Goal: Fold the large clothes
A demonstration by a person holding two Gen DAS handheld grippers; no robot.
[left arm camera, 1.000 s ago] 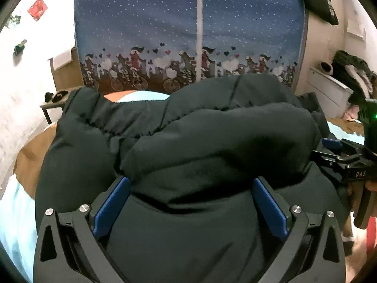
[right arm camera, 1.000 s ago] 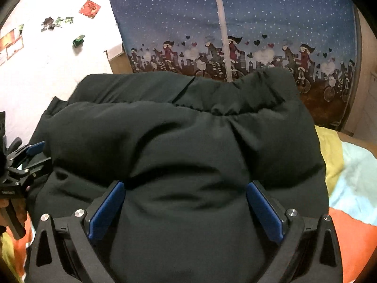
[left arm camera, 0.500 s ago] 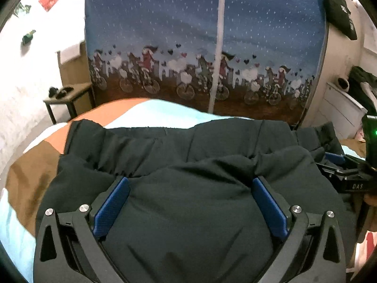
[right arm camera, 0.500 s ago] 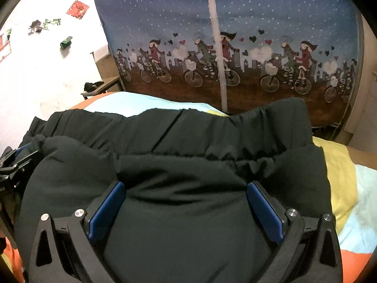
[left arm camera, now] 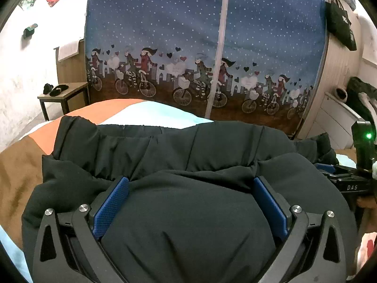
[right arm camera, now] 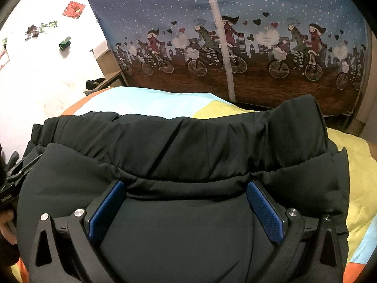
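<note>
Both tongs (left arm camera: 191, 186) (right arm camera: 186, 189) wide apart — dark puffy jacket (left arm camera: 188, 224) between them

Dim warm indoor light — sharp centre, fisheye-bent edges, dark corner vignette.

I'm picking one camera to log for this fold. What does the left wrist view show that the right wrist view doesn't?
Only the left wrist view shows the black tote bag hanging on the wall, the white cabinet and the right gripper at its edge. Only the right wrist view shows the yellow patch of bedspread. Both share the dark padded jacket between wide-apart blue pads, the bicycle-print wardrobe cover and the small side table.
</note>
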